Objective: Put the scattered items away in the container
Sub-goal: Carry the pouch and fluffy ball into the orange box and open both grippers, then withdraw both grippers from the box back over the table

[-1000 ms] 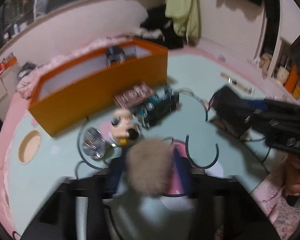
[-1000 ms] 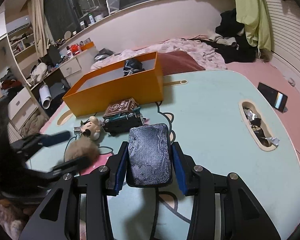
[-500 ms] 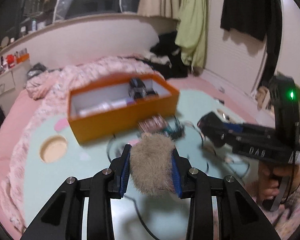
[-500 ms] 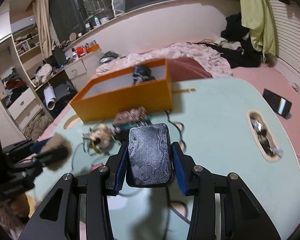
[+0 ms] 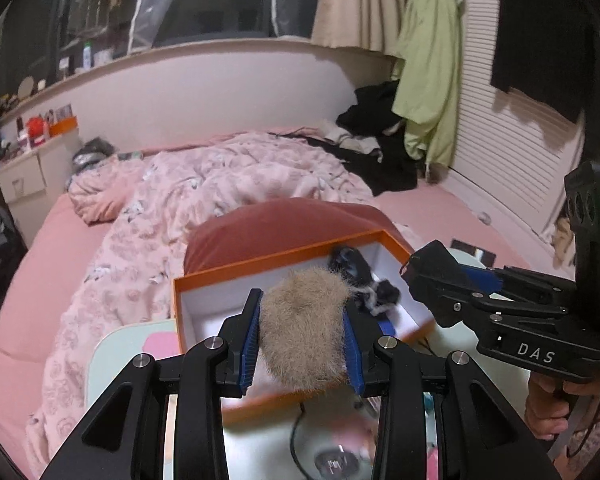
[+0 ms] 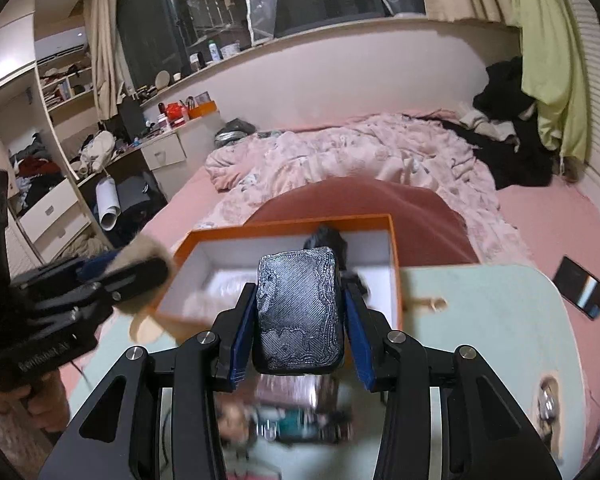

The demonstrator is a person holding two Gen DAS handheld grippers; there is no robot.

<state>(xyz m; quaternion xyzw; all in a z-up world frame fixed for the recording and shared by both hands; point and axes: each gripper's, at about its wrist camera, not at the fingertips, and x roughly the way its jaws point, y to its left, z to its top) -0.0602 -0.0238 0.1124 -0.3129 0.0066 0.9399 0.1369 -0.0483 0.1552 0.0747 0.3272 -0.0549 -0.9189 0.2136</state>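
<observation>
Clutter (image 6: 284, 420) blurs on table (image 6: 480, 320) below box (image 6: 396, 276).

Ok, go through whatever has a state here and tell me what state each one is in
Left gripper: shut on the tan furry pom-pom.
Right gripper: shut on the dark grey textured wallet.
Orange cardboard box: open, lidless, dark items already inside.
Black phone: lying flat on the bed.

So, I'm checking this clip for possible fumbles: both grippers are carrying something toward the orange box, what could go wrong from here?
The two grippers are close together over the orange box, so the left gripper and right gripper could bump. The fur ball is soft and could slip out early. The dark case may land on the black item already inside.
</observation>
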